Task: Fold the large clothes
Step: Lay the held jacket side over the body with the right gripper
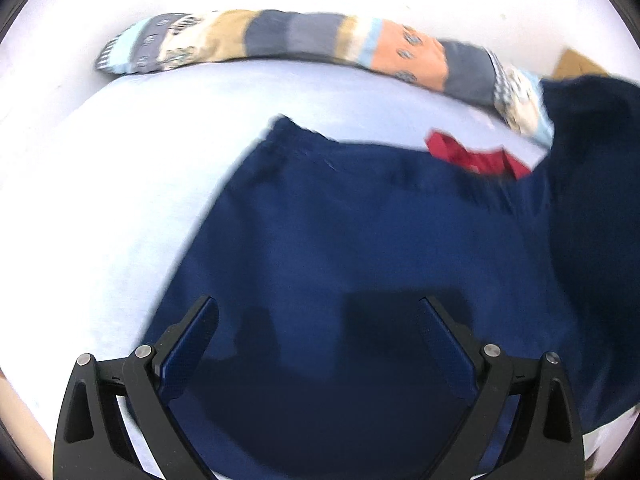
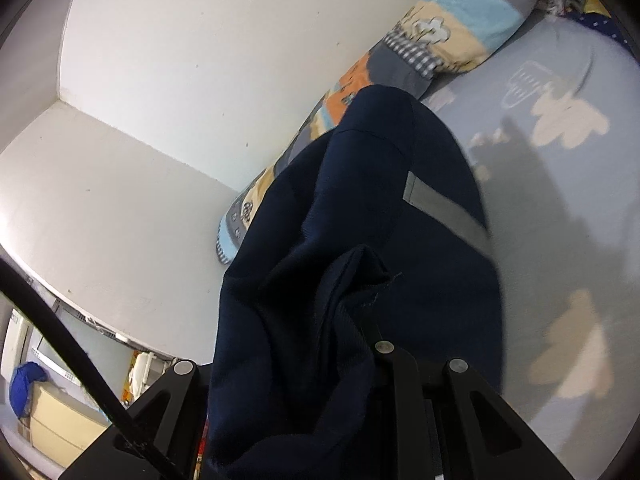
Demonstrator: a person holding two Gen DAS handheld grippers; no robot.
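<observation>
Navy garment half lifted off bed

Left gripper point(image 1: 318, 324): jaws spread wide, hovering over navy garment point(image 1: 360, 248) spread on pale-blue sheet point(image 1: 120, 184). Right gripper point(image 2: 360, 332): pinching bunched navy cloth, w/ grey stripe point(image 2: 448, 208), beside patterned blanket roll point(image 1: 280, 36).

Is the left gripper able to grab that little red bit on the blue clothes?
Probably yes. The left gripper is open and holds nothing, and only flat blue cloth lies between it and the red bit. The red bit sits ahead and to the right, so it would need to move forward.
</observation>
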